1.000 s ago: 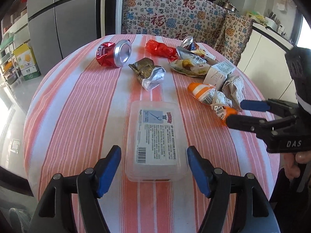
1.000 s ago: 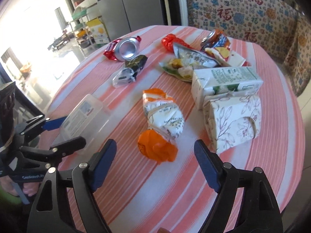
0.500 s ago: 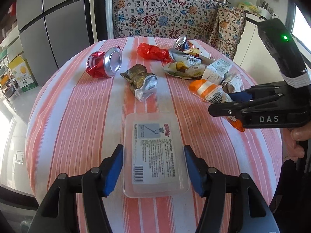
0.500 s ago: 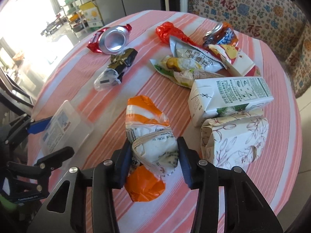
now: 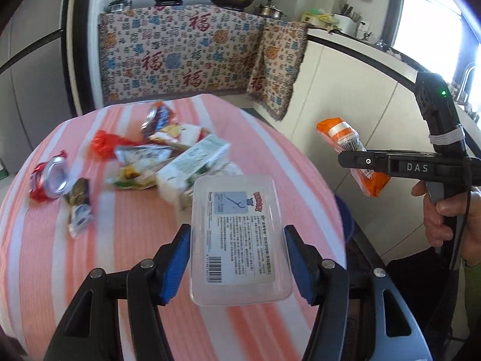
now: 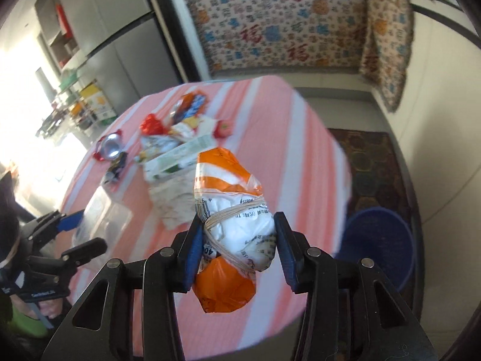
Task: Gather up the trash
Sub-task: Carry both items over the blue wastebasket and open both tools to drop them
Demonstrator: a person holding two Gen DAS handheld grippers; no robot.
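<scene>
My left gripper (image 5: 237, 263) is shut on a clear plastic box (image 5: 237, 240) with a printed label and holds it lifted above the striped table (image 5: 126, 240). My right gripper (image 6: 237, 252) is shut on an orange and white wrapper bundle (image 6: 231, 210) tied with a rubber band, held in the air past the table's right edge. The bundle also shows in the left wrist view (image 5: 345, 141). A blue bin (image 6: 381, 240) stands on the floor beside the table, below and right of the bundle.
On the table lie a crushed red can (image 5: 51, 177), a red wrapper (image 5: 103, 146), a milk carton (image 5: 195, 159), a foil wrapper (image 5: 79, 207) and several snack packets (image 5: 141, 156). A patterned cloth covers the counter (image 5: 180, 60) behind. A rug (image 6: 369, 162) lies on the floor.
Both grippers have lifted their loads off the table. The right gripper has carried the orange bundle up and to the right past the table edge. The left has raised the clear box.
</scene>
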